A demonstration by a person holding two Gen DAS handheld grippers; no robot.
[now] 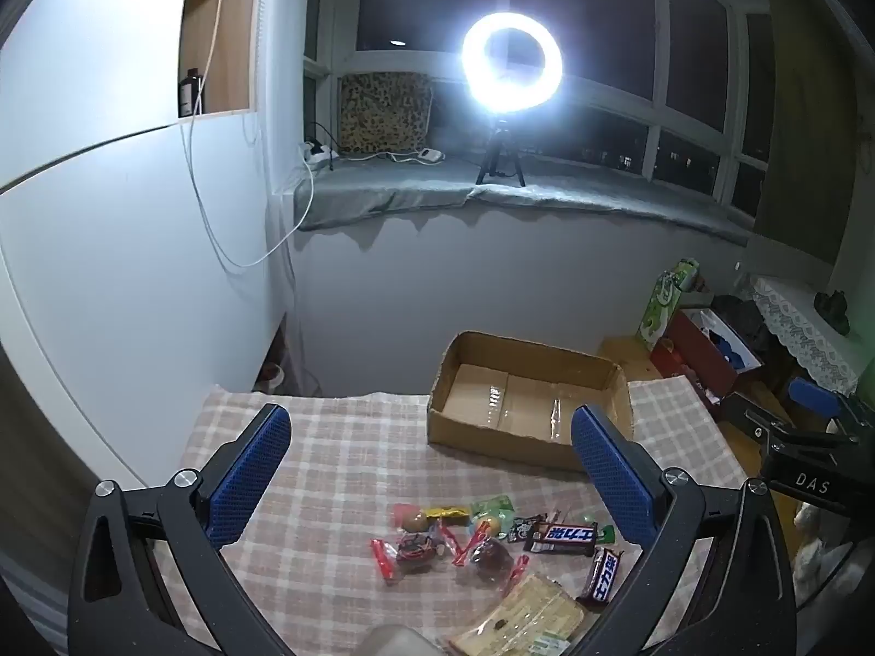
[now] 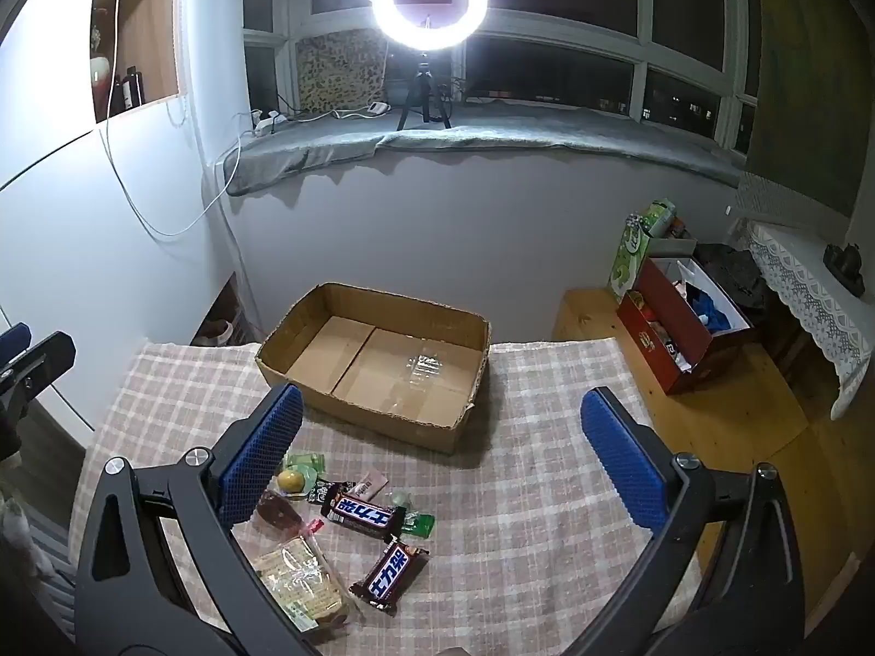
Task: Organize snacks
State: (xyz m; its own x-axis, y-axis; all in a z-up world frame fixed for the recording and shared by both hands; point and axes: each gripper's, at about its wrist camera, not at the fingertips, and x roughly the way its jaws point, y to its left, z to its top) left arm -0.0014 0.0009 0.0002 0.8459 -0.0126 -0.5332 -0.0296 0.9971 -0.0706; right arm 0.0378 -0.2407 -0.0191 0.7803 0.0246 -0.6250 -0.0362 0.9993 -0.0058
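Right wrist view: a shallow brown cardboard box sits open-topped on the bench, which wears a pink and white checked cloth. The box lies at twelve o'clock from the right gripper, and nothing but clear tape strips shows on its floor. The right gripper's two blue-padded fingers stand wide apart with nothing between the pads.

The snacks lie loose on the cloth at seven to nine o'clock of that gripper, well short of the box. Two brown chocolate bars with blue lettering on white show here: one lying crosswise, the other at five o'clock of it. One clear-wrapped pale cracker pack lies at the near edge, and one small yellow round sweet lies just beside the left finger.

In the left wrist view the same box lies at one o'clock of the left gripper, whose fingers are likewise spread with nothing held. The pile sits at six o'clock: the two chocolate bars, the cracker pack, one brown dark-wrapped sweet and several small red, green and yellow wrapped sweets too tangled to count.

On the wooden floor at two o'clock, one red open carton holds mixed items that cannot be made out.
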